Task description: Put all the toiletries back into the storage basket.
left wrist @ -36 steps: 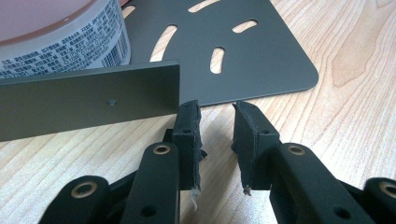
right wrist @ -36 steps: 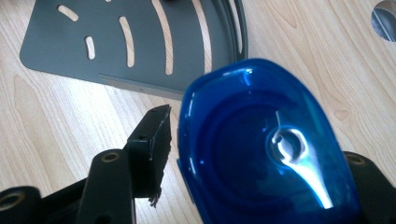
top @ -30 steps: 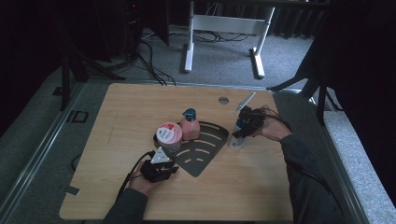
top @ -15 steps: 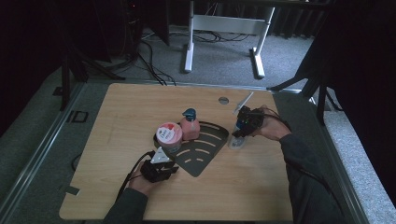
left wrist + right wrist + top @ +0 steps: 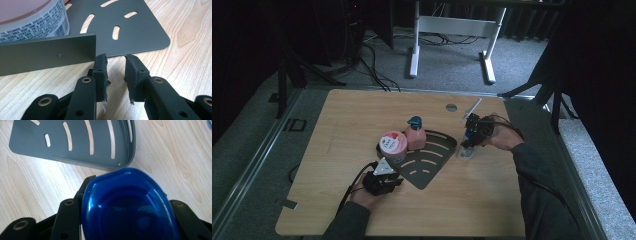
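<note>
Two hand-held black grippers, dark sleeves on both arms

The left gripper [image 5: 384, 176] carries a pale grey three-cornered plate on top and trails a black cable; its black jaws bear brass-ringed pivot holes and worn, fraying foam pads [image 5: 101, 72]. The right gripper [image 5: 468, 141] is black with a looping black cable, its arms showing the same brass-ringed holes. Both sleeves [image 5: 537, 190] are dark grey.

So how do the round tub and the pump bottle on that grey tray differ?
The tub is squat with a flat pink lid; the pump bottle is slimmer, topped by a teal pump. The tub stands nearer the front, the pump bottle farther back. Both stand upright on the tray.
</note>
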Available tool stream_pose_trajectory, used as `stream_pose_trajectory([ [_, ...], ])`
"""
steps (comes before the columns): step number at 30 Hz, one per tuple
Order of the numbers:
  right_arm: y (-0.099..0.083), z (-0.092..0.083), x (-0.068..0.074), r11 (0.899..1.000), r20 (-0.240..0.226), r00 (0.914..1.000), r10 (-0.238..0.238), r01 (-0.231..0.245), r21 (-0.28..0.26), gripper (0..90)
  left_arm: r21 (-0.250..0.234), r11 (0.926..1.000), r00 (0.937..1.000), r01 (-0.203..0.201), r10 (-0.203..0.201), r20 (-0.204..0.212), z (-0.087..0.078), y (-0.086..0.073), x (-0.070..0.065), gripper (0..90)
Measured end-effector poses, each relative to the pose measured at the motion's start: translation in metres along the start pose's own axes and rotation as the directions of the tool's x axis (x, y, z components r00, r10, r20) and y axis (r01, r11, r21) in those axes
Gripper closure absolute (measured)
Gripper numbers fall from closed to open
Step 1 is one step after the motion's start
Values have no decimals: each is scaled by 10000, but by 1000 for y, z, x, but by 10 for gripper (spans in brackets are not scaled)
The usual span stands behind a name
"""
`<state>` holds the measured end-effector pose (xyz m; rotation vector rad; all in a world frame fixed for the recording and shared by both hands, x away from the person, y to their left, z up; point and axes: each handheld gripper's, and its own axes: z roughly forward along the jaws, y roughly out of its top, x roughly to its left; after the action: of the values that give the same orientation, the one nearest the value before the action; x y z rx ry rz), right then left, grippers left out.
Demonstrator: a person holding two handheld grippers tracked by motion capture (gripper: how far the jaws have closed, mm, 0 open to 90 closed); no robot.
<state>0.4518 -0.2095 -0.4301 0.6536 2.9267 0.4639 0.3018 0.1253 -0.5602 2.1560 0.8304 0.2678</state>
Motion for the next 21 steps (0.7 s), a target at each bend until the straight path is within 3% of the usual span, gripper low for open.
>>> stream_pose_trajectory([
  [21,0,-1,11,9993,-179,9991,-382,382,19,527,-24,10000,10000,20,-20,5,0,0,0,711],
])
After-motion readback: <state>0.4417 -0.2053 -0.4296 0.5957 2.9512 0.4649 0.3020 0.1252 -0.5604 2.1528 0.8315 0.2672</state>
